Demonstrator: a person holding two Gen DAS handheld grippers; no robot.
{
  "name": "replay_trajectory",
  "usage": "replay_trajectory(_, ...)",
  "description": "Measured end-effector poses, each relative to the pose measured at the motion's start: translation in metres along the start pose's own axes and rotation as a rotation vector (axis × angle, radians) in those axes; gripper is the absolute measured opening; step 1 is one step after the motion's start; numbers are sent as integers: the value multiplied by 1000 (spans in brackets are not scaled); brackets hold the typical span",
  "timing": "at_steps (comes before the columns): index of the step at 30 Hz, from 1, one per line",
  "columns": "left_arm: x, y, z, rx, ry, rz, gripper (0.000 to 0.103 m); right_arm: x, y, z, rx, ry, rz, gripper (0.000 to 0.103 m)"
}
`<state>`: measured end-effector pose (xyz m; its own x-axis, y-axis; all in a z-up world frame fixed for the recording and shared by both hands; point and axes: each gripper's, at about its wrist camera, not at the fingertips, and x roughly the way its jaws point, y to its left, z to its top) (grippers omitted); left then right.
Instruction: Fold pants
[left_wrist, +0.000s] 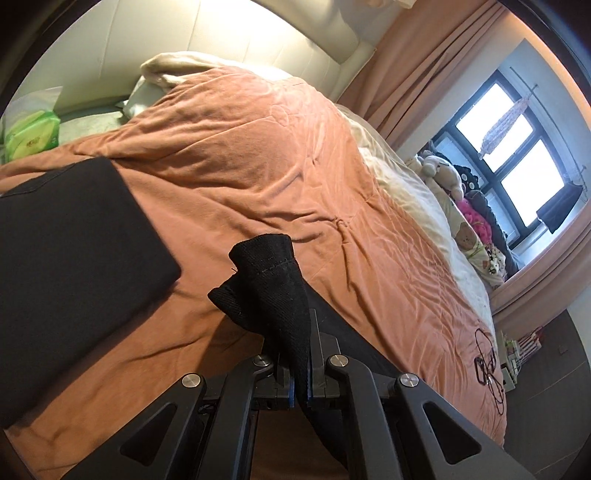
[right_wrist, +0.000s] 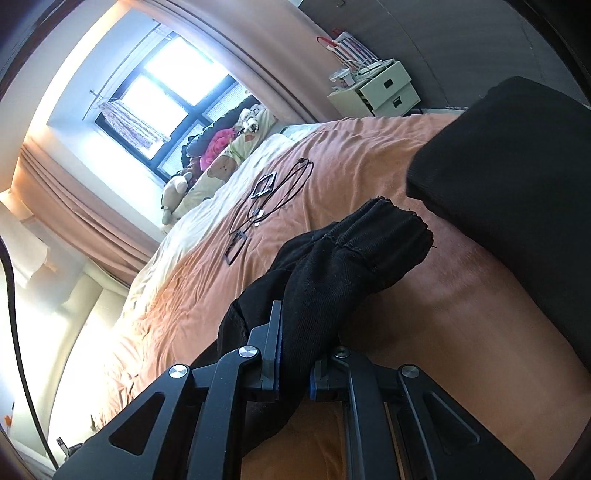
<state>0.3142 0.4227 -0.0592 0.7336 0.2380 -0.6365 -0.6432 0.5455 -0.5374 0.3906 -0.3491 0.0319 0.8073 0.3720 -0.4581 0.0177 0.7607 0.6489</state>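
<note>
The left gripper (left_wrist: 300, 354) is clamped on a bunched end of the black pants (left_wrist: 273, 284), the cloth standing up between its blue-padded fingers and curling over ahead of them. The right gripper (right_wrist: 295, 354) is likewise closed on a thick wad of the same fabric, a stitched hem (right_wrist: 384, 236) poking out past its fingertips. Both ends seem lifted off the orange bedspread (left_wrist: 258, 155), with the cloth trailing back down under each claw. Ahead and to the left of the left claw, and ahead to the right of the right one, lies a flat, already doubled black part of the garment (left_wrist: 74, 251); whether it joins the held ends cannot be told from here. Farther out from the right claw, a black cable (right_wrist: 273, 199) sprawls on the spread.

Risks, as I judge them: the right grip holds a fat roll, so layers could slide out unevenly as the ends are carried over, leaving a crooked fold. If the two claws travel at different heights, the hems will land askew. Dragging low could ruck the soft bedspread and shift the flat part
</note>
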Motion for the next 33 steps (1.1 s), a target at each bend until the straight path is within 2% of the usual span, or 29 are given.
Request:
replay_trajectory(10, -46, 46, -32, -25, 10, -4, 3, -38, -18, -23, 31, -15, 29, 7)
replay_trajectory(22, -83, 81, -57, -39, 26, -9, 3, -78, -39, -49, 66, -22, 27, 7)
replay_trajectory(29, -87, 106, -76, -43, 47, 8, 3, -94, -55, -62, 98, -9, 4, 7)
replay_trajectory(33, -73, 121, -87, -46, 81, 47, 4, -79, -68, -73, 129, 34, -48, 7)
